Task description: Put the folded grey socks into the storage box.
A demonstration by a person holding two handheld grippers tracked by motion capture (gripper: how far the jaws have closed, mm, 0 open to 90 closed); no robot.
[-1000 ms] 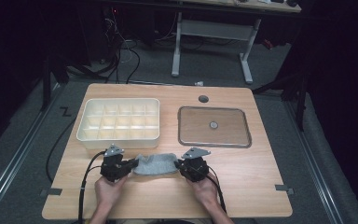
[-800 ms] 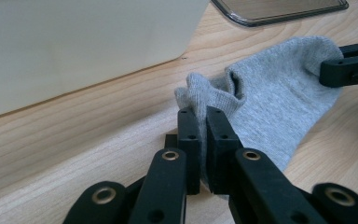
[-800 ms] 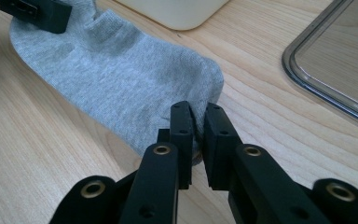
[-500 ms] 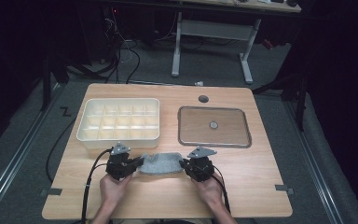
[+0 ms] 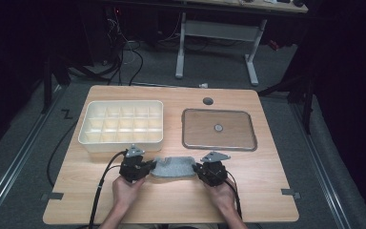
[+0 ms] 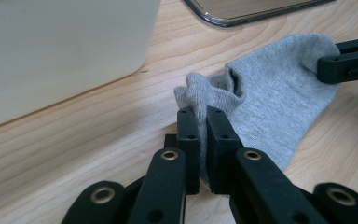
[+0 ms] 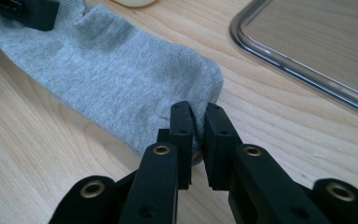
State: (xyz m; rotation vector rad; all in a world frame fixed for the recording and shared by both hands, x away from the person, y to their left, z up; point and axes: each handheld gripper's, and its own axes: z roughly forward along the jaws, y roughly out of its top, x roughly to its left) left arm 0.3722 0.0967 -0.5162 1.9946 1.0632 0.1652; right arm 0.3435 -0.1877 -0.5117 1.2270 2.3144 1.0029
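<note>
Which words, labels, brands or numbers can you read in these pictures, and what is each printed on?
None: no print can be read on the sock, the box, the tray, the table, the left gripper or the right gripper.

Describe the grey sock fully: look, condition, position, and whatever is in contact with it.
The grey sock is a short ankle sock of ribbed knit fabric, lying stretched across the wooden table in front of the divided tray. Its cuff end is bunched and puckered where the left gripper pinches it; the right gripper clamps the toe end. Its middle looks to rest flat on the wood.
</note>
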